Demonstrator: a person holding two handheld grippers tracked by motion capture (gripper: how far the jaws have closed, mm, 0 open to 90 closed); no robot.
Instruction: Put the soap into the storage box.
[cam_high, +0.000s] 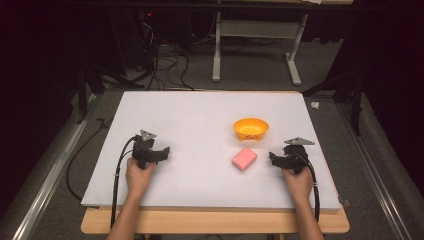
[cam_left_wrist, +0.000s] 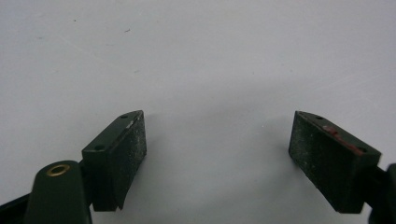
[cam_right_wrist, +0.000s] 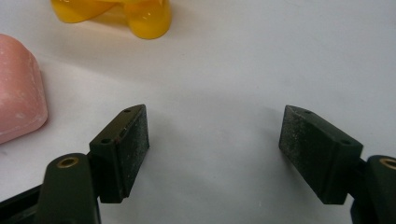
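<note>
Lab or test room: a white board (cam_high: 200, 130) is being carried on a wooden bench (cam_high: 215, 222) at frame centre; cables (cam_high: 165, 65) are being trailed over grey carpet at upper left; a metal stand (cam_high: 255, 45) is being kept at top centre.

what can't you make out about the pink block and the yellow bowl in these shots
- Pink block: the right gripper view cuts it off at the left edge; in the high view it is too small to tell its material.
- Yellow bowl: the right gripper view's top edge crops its rim, leaving its base; in the high view its inside is too small to read, so any contents stay unclear.
- Right gripper: jaws apart, holding nothing.
</note>
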